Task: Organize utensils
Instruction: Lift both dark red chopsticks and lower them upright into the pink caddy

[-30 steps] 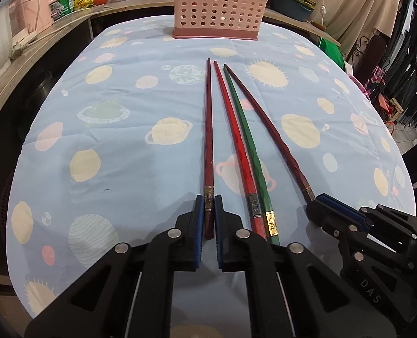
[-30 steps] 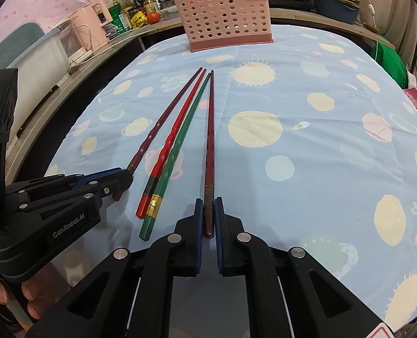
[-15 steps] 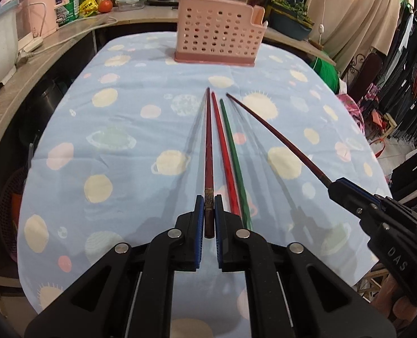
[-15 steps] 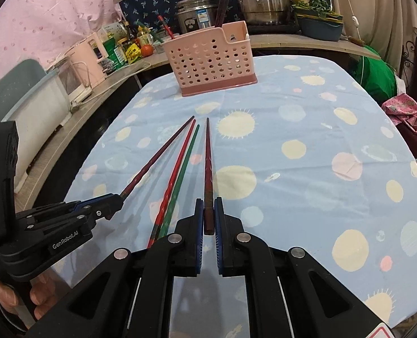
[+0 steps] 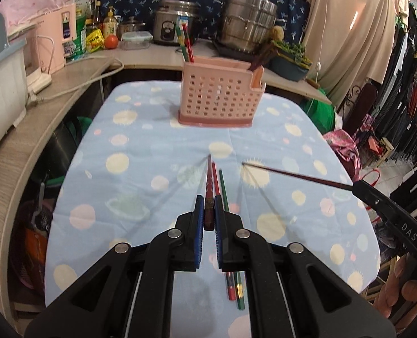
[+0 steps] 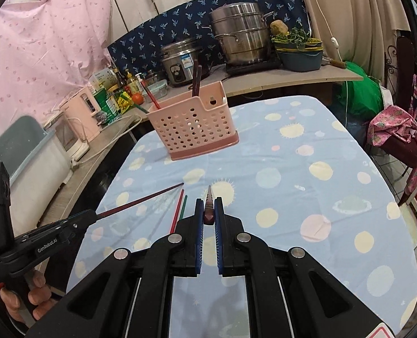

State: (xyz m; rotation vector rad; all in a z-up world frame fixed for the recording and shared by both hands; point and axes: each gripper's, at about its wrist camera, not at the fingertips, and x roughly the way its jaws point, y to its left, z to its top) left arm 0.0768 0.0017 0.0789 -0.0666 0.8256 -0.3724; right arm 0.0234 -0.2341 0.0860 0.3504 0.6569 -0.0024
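Observation:
My left gripper [image 5: 208, 205] is shut on a dark red chopstick [image 5: 209, 186], held above the table and pointing at the pink perforated utensil basket [image 5: 219, 98]. My right gripper [image 6: 209, 207] is shut on another dark red chopstick [image 6: 209, 197], also lifted; in the left wrist view it shows at the right [image 5: 292, 173]. A red chopstick [image 5: 216, 181] and a green chopstick [image 5: 223, 190] lie side by side on the blue spotted tablecloth [image 5: 129, 197]. The basket [image 6: 191, 125] holds several upright chopsticks. The left gripper's chopstick also shows in the right wrist view [image 6: 140, 200].
A counter [image 5: 67, 84] curves around the table's far and left sides with a rice cooker [image 5: 174, 22], a steel steamer pot [image 5: 247, 22], bottles and a pink appliance [image 5: 59, 36]. Clothes racks [image 5: 405, 98] stand to the right.
Both grippers have risen, each lifting its dark red chopstick off the cloth. The red and green chopsticks have stayed on the table.

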